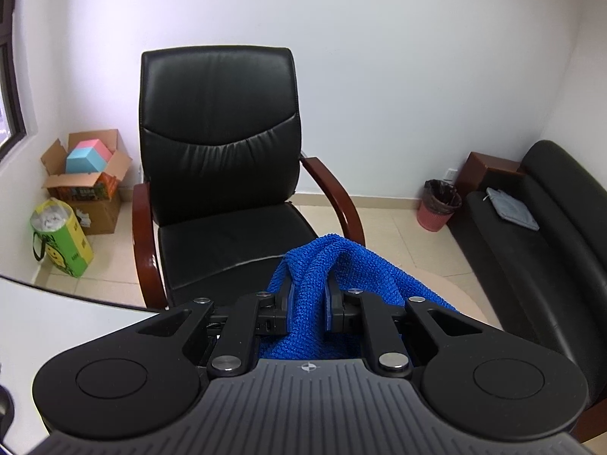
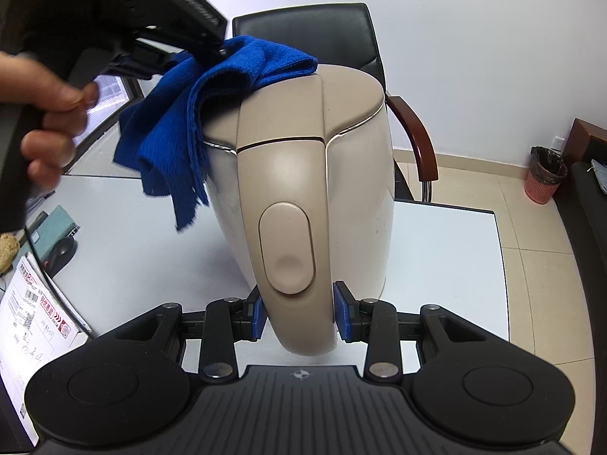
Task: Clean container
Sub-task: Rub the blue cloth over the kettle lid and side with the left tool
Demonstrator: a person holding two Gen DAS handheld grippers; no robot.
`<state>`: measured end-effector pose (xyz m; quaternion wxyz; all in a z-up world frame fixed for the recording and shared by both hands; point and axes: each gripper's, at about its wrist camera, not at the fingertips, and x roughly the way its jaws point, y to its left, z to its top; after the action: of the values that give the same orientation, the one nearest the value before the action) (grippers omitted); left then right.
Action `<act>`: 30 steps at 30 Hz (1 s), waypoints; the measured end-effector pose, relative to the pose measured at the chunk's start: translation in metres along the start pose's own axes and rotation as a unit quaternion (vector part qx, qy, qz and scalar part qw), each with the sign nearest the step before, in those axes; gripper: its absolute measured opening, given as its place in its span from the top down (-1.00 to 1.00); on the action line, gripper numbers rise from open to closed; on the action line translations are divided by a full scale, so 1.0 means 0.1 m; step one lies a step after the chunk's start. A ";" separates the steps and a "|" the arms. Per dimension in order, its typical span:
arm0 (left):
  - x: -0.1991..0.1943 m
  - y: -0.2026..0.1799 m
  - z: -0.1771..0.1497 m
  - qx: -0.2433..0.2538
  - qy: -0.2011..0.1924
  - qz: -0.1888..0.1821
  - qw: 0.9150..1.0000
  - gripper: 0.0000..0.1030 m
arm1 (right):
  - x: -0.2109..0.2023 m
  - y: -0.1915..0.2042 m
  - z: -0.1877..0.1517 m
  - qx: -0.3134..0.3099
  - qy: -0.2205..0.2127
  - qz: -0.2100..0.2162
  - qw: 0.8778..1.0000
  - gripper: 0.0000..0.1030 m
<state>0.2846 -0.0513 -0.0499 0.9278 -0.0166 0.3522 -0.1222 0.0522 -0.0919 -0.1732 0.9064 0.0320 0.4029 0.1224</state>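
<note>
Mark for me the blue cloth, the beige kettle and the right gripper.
blue cloth [image 2: 167, 121]: right wrist view, on the fold hanging beside the kettle.
beige kettle [image 2: 353, 174]: right wrist view, on its side wall right of the handle.
right gripper [image 2: 299, 314]: right wrist view, midway between its fingertips, around the handle.

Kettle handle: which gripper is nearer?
Right. The right gripper has its fingers on either side of the kettle handle. The left gripper is up by the lid, holding the blue cloth.

Left gripper [image 1: 308, 305] jaws clamped; right gripper [image 2: 299, 316] jaws clamped, level.
</note>
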 end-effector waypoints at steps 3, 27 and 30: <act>0.07 -0.05 0.06 0.015 0.002 0.005 1.000 0.72 | -0.03 0.03 -0.03 0.000 0.000 0.000 1.000 0.28; -0.08 -0.81 -0.05 0.124 -0.004 -0.057 0.991 0.73 | -0.07 0.07 -0.08 0.000 0.001 0.000 1.000 0.28; -0.21 -0.90 -0.21 0.140 -0.014 -0.062 0.988 0.72 | -0.06 0.06 -0.09 0.000 0.001 0.000 1.000 0.28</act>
<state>0.2364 -0.1325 -0.0410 0.9165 0.0901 0.3164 -0.2277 0.0406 -0.0877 -0.1735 0.9062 0.0321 0.4035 0.1223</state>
